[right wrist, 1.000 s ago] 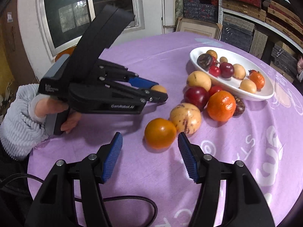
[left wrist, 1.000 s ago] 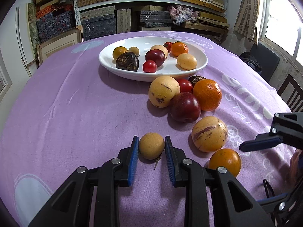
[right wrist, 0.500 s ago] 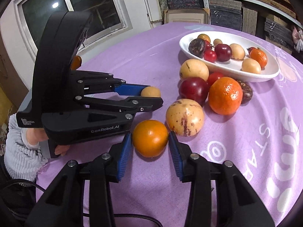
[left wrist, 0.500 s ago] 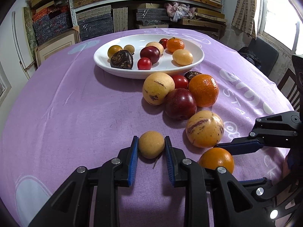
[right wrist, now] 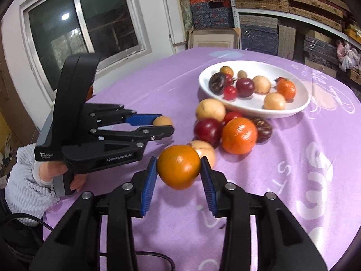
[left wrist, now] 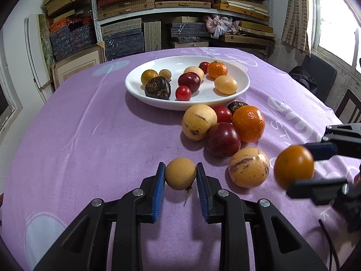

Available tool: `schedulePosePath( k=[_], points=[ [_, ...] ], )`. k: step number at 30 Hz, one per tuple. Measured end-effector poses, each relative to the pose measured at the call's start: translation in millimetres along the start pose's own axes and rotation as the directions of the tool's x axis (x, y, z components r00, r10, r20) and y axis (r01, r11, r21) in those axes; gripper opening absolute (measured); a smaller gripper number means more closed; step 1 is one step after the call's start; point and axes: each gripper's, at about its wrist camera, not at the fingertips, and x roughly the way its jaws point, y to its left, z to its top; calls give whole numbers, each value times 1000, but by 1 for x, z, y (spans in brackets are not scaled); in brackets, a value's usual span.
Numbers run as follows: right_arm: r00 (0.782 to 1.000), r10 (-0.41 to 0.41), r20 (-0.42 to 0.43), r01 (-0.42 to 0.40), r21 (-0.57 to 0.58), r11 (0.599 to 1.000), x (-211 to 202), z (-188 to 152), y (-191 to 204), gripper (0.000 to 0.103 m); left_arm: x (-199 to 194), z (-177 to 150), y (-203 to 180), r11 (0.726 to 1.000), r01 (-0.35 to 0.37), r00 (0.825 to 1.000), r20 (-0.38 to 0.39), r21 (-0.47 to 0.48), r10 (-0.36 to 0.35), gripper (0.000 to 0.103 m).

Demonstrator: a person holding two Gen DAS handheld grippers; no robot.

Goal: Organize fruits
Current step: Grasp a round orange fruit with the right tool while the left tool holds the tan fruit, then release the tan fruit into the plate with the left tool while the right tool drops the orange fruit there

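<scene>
Fruit fills both my tools: left tool (left wrist: 180, 178) clamped on a tan fruit (left wrist: 180, 173) resting on the bench (left wrist: 90, 140); right tool (right wrist: 178, 172) closing on an orange (right wrist: 178, 166) (lifted clear). Plate (left wrist: 242, 85) sits well beyond.

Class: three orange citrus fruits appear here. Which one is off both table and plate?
The orange gripped in the right claw; the others rest on the cloth and in the plate.

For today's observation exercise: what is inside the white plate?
The white plate holds nine visible fruits, including a dark wrinkled fruit, a tangerine and a dark red plum. Anything behind them stays hidden.
</scene>
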Motion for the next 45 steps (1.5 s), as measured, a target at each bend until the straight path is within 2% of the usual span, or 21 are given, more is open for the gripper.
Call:
schedulePosePath(
  k=[3,5,8,11,15,19,24,29,32,36,38,40,42,45],
  points=[
    [998,-42,36,40,60,997,-11,15,-28,38,0,19,8,1000,0,1000,6,-16,0,28],
    [995,-75,64,69,88,994,-21,31,-44,38,-3,41,11,1000,-26,999,31,-3,26,28],
    [985,-141,103,129,118,985,-27,62,-68,38,-2,80,16,999,-26,997,65,-23,28,28],
    [976,-186,114,169,142,975,-15,89,-88,38,13,110,16,998,0,997,73,-56,4,28],
    [976,-199,86,183,166,969,20,104,-107,38,42,127,4,997,35,998,48,-68,-31,28],
    [972,-229,52,217,168,962,54,113,-124,38,66,125,-14,999,45,999,7,-15,-45,28],
    [976,-215,42,204,184,961,75,122,-142,38,86,116,-23,995,104,993,-46,-3,-104,28],
    [982,-185,28,176,193,965,90,121,-153,38,105,107,-28,992,124,988,-89,-1,-124,29],
    [982,-184,30,174,205,963,89,118,-155,41,107,105,-28,994,113,990,-82,6,-112,33],
    [980,-191,45,178,206,962,82,117,-154,45,102,104,-29,996,89,994,-62,20,-87,44],
    [978,-199,57,184,202,962,75,117,-151,50,96,105,-30,997,70,997,-43,30,-69,46],
    [977,-200,78,180,207,962,65,116,-147,53,87,106,-31,998,40,999,-17,40,-39,51],
    [974,-202,101,178,210,961,52,117,-140,56,73,107,-32,999,8,1000,23,50,-9,61],
    [972,-196,132,167,207,964,30,111,-127,62,50,107,-32,998,-20,997,70,56,16,63]
  ],
)
